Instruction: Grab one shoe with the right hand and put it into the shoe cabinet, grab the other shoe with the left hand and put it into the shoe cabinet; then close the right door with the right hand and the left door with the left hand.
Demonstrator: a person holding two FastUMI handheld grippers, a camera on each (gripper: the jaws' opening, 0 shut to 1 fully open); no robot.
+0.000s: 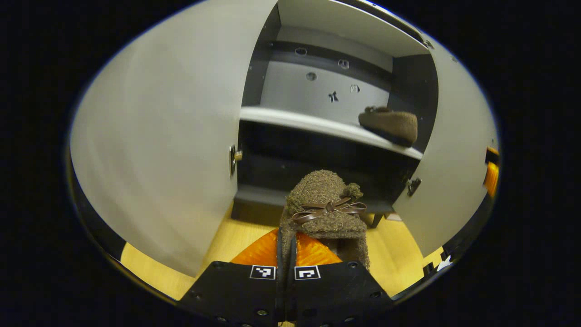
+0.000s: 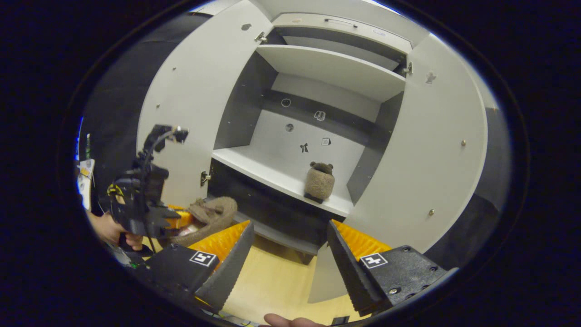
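The left tool (image 1: 286,254) is clamped on the heel rim of a fuzzy brown slipper-like shoe with a thin brown bow (image 1: 327,206), both fingers pressing on the thin edge, and holds it in the air in front of the open grey shoe cabinet (image 1: 317,91). The shoe's toe points toward the dark lower compartment, below the pale middle shelf (image 1: 295,120). The right tool (image 2: 288,254) has its fingers wide apart with nothing between them, hanging back from the cabinet and facing its interior.

Two shoes are visible: the held one, and its matching fuzzy brown mate (image 2: 319,181), which already rests on the right part of the middle shelf, close to the cabinet's right wall. There are two doors, the grey left door (image 1: 154,150) and the grey right door (image 2: 431,150), both swung fully open. There are two tools, each held by a hand; the hand on the left tool (image 2: 111,229) shows in the right gripper view.

The grip looks thin, on the soft rim alone, so the shoe could sag or slip out if it is swung quickly. Aimed as it is, the toe could strike the shelf's front edge or go into the lower compartment instead of beside its mate. Set down too far right, it could knock the first shoe. A shoe left overhanging the shelf edge would likely block the doors from shutting.
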